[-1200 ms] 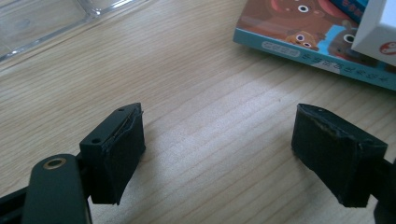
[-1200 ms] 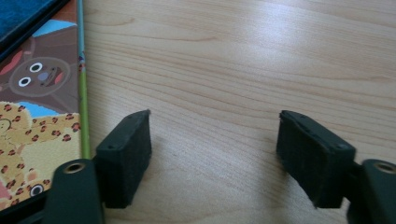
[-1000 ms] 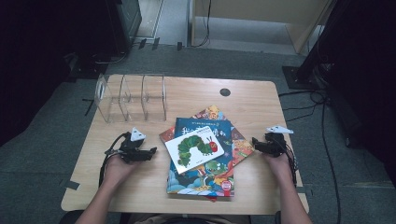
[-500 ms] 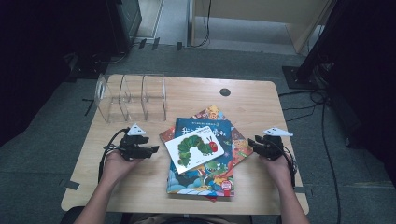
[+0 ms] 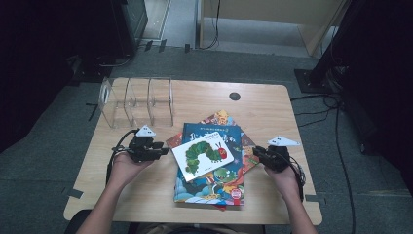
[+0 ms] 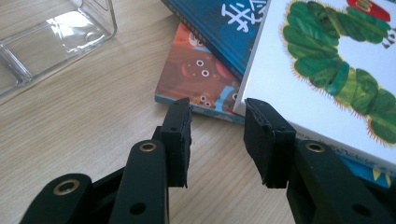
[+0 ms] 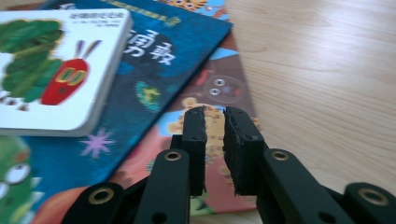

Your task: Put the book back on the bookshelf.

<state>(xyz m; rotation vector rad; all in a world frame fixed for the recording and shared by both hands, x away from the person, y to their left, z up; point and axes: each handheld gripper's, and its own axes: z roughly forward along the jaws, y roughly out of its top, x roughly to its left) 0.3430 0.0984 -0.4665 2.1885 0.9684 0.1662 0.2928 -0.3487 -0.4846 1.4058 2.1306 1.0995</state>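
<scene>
White book point(image 5: 203, 155) with green caterpillar, red head; blue book point(image 5: 214, 183) beneath; orange book point(image 6: 196, 74); black jaws.

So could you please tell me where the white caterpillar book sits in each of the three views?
High view: the white caterpillar book lies atop the stack, centre of the table, between both grippers.
Left gripper view: upper right, its corner beside the right-hand jaw.
Right gripper view: upper left, red head facing the jaws.
Shared landmark: the dark blue book directly beneath it.
</scene>
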